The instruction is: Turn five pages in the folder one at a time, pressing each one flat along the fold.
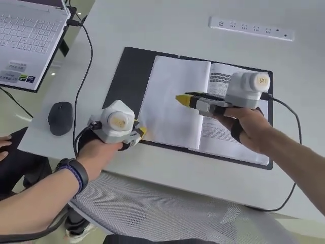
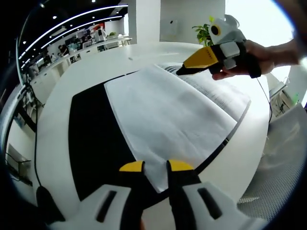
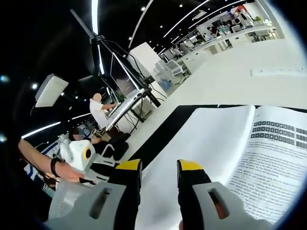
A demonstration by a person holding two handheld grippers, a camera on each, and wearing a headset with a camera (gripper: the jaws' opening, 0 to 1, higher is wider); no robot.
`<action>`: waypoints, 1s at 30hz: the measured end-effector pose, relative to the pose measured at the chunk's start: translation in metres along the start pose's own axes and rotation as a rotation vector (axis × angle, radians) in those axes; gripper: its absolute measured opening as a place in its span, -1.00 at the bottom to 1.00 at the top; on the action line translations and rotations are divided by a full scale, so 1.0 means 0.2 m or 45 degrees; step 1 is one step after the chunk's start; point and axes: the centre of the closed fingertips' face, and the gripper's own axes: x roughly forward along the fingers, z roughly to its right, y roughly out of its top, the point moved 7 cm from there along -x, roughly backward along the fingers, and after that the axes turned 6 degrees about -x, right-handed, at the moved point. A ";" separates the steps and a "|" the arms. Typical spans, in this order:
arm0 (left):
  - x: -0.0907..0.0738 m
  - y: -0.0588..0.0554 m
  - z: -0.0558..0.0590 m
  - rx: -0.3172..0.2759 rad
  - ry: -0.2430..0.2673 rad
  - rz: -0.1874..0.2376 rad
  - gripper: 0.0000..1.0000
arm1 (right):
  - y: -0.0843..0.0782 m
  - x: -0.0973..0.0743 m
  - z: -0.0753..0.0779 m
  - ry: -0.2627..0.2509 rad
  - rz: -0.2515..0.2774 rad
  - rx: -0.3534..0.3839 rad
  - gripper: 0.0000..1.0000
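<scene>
My left gripper (image 1: 140,133), narrowly parted, lay at the near corner of the blank page (image 1: 167,119); my right gripper (image 1: 182,100), parted and empty, hovered above the folder (image 1: 127,76).

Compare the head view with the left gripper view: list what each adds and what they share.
Head view adds the white laptop and the black wristband on the person. Left gripper view adds a green potted plant and rows of office desks behind the table. Both share the black folder, its blank white page and the yellow-tipped right gripper over it.
</scene>
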 end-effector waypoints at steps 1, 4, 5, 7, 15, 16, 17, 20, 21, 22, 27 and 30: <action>0.00 0.00 0.00 0.000 0.000 0.001 -0.69 | 0.00 -0.01 0.02 -0.002 -0.012 -0.014 -0.45; 0.00 0.00 -0.01 -0.005 -0.001 0.000 -0.70 | -0.01 -0.03 0.07 -0.013 -0.029 -0.028 -0.49; 0.00 0.00 -0.01 -0.005 0.000 0.000 -0.70 | -0.01 -0.03 0.08 -0.019 -0.033 -0.030 -0.50; 0.00 0.00 -0.01 -0.005 0.002 0.002 -0.70 | -0.02 -0.04 0.13 -0.039 -0.044 -0.021 -0.52; -0.01 0.00 -0.01 -0.018 0.012 0.006 -0.70 | -0.06 -0.04 0.21 -0.042 -0.069 -0.004 -0.60; -0.01 0.00 -0.01 -0.018 0.012 0.006 -0.70 | -0.07 -0.03 0.21 -0.035 -0.071 -0.003 -0.61; -0.01 0.00 -0.01 -0.018 0.013 0.005 -0.70 | -0.08 -0.03 0.21 -0.023 -0.075 -0.005 -0.62; -0.01 0.00 -0.01 -0.021 0.013 0.004 -0.70 | -0.10 -0.04 0.23 -0.031 -0.055 -0.019 -0.73; -0.01 0.00 -0.01 -0.023 0.012 0.004 -0.70 | -0.11 -0.04 0.25 -0.027 -0.048 0.000 -0.77; -0.01 0.00 -0.01 -0.023 0.012 0.004 -0.71 | -0.11 -0.04 0.25 -0.025 -0.031 0.013 -0.80; -0.01 0.00 -0.01 -0.025 0.010 -0.002 -0.71 | -0.11 -0.05 0.28 -0.037 -0.017 0.018 -1.00; 0.01 0.00 -0.02 -0.029 0.010 -0.003 -0.71 | -0.10 -0.04 0.30 -0.027 -0.006 0.025 -1.00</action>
